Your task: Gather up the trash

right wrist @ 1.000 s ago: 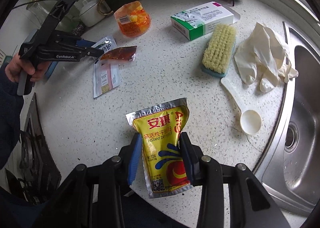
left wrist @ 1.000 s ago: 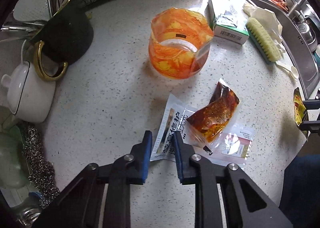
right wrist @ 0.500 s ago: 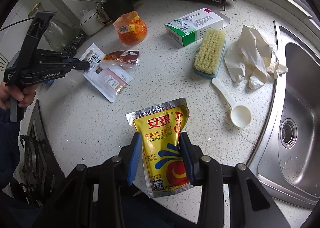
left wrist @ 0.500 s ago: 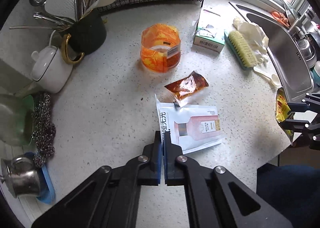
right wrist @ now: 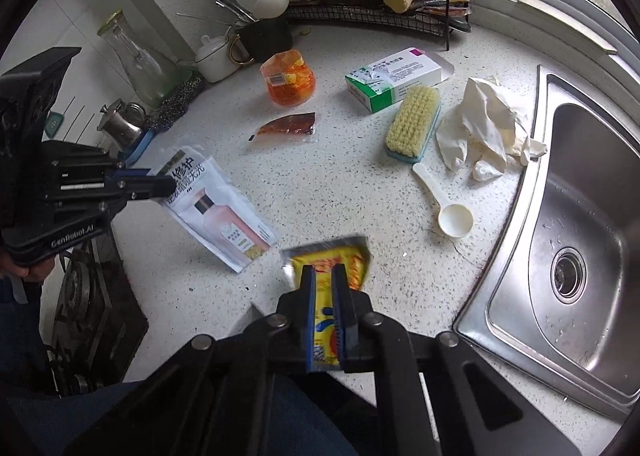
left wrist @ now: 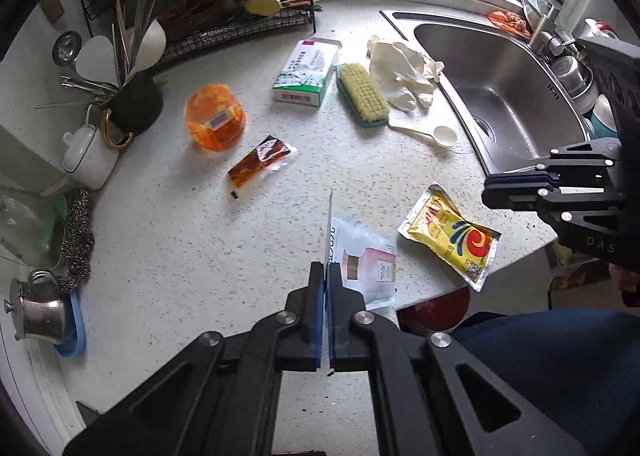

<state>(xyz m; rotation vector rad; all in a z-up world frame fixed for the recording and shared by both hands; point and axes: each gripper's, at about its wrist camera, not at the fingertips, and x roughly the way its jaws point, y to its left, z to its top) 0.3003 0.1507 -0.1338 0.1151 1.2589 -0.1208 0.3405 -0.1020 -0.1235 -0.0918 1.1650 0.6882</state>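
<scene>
The left gripper (left wrist: pixel 325 276) pinches the edge of a white sachet (right wrist: pixel 224 212) printed with a pink bottle, its jaws pressed tight on the film, and the sachet hangs clear of the speckled countertop (left wrist: pixel 208 256). The right gripper (right wrist: pixel 323 276) has just been closing and now clamps a yellow instant yeast pouch (right wrist: pixel 330 260) between its blue pads (right wrist: pixel 310 320), lifted near the counter's front edge. On the counter lie a reddish sauce packet (left wrist: pixel 260 162), an orange plastic cup (left wrist: pixel 214 122), a green-and-white box (left wrist: pixel 306 72), a scrub brush (left wrist: pixel 362 94), crumpled gloves (left wrist: pixel 402 74) and a white scoop (left wrist: pixel 434 135) beside the sink (left wrist: pixel 508 68)
</scene>
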